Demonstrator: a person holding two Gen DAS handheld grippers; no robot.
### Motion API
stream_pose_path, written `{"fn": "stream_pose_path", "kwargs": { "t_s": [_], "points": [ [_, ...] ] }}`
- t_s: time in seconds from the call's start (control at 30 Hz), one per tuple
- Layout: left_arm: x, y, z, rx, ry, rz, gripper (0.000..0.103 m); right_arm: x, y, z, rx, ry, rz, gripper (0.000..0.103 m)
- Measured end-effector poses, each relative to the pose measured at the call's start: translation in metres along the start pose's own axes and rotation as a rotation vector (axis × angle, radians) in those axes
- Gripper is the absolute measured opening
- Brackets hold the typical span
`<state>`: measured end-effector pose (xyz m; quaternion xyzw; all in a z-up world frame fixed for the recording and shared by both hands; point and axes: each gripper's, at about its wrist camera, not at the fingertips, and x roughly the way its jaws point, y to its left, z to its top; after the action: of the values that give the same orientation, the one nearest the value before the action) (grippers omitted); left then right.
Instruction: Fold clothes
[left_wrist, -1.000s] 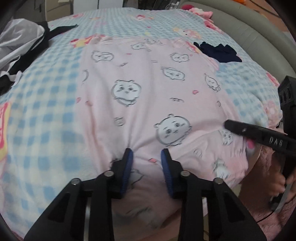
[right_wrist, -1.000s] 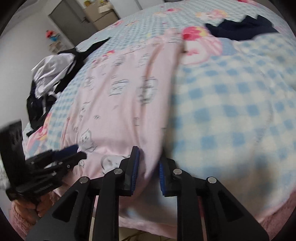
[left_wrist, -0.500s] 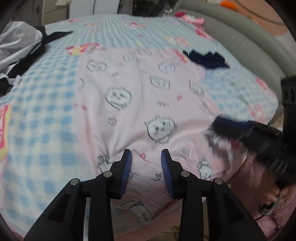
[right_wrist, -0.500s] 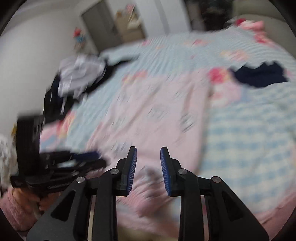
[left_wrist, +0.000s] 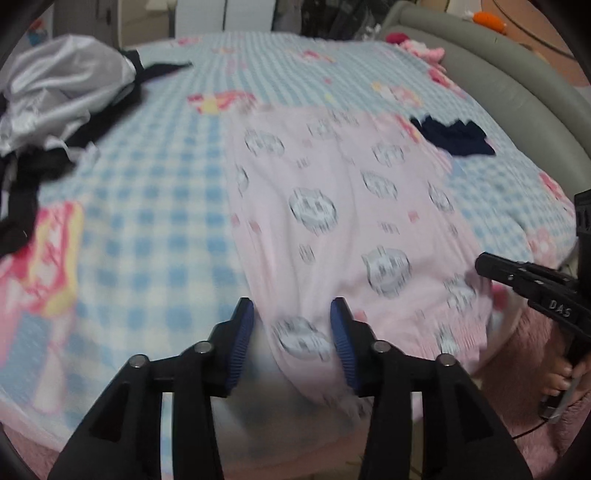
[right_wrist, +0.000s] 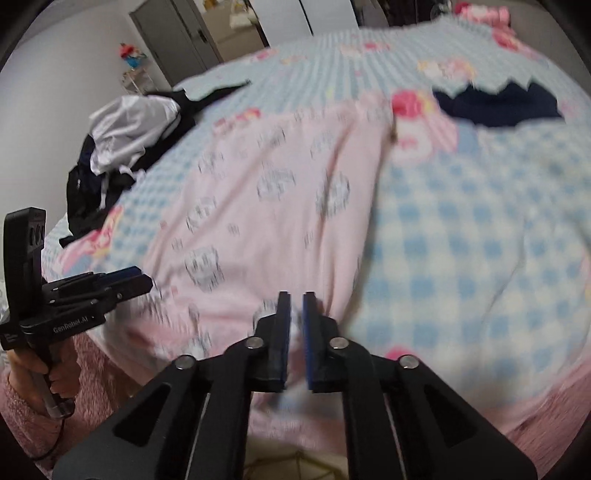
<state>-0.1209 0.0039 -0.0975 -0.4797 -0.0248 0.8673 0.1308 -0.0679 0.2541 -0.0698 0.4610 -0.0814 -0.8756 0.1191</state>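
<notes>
now the pink garment (left_wrist: 332, 206) hem nearest the bed (left_wrist: 155, 206) edge is being gripped: right gripper (right_wrist: 295, 314) closing on it, left gripper (left_wrist: 291, 321) opening around it; re-clamping is likely needed next.

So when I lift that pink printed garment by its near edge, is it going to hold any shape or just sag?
Probably sag: the pink garment lies limp on the bed and drapes over its near edge. It looks thin, so likely light. With the right hand-held gripper closing on one narrow bit of hem, the cloth would probably bunch there.
</notes>
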Motion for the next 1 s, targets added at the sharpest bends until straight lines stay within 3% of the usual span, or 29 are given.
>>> {"fn": "stream_pose_path", "kwargs": {
  "t_s": [0.1,0.2,0.33,0.4,0.5,0.67,0.73,0.8,0.83,0.93,1.0],
  "points": [
    [0.009,0.008,0.017,-0.030,-0.020,-0.014,0.046,0.009,0.002,0.026,-0.066,0.013,-0.037,0.012],
    [0.034,0.027,0.034,-0.125,0.004,-0.024,0.046,0.026,0.003,0.050,-0.102,0.012,-0.087,0.017],
    [0.046,0.060,0.039,-0.263,0.004,-0.117,0.045,0.037,-0.038,0.075,0.029,0.003,-0.095,0.024],
    [0.049,0.067,0.039,-0.285,-0.002,-0.160,0.043,0.042,-0.063,0.075,0.110,0.015,-0.039,0.025],
    [0.057,0.067,0.039,-0.285,0.001,-0.211,0.041,0.056,-0.086,0.062,0.221,0.060,0.117,0.027],
    [0.067,0.060,0.043,-0.298,-0.001,-0.281,0.033,0.065,-0.082,0.063,0.238,0.066,0.235,0.027],
    [0.073,0.056,0.046,-0.286,0.011,-0.273,0.025,0.071,-0.081,0.065,0.249,0.064,0.262,0.027],
    [0.078,0.051,0.048,-0.272,0.023,-0.262,0.009,0.080,-0.082,0.065,0.271,0.080,0.292,0.027],
    [0.079,0.048,0.049,-0.257,0.028,-0.243,0.009,0.085,-0.081,0.063,0.277,0.091,0.300,0.026],
    [0.069,0.038,0.053,-0.216,0.005,-0.173,0.006,0.082,-0.074,0.064,0.231,0.088,0.259,0.007],
    [0.057,0.037,0.054,-0.215,-0.027,-0.149,0.005,0.069,-0.072,0.065,0.220,0.051,0.225,0.004]
  ]
}}
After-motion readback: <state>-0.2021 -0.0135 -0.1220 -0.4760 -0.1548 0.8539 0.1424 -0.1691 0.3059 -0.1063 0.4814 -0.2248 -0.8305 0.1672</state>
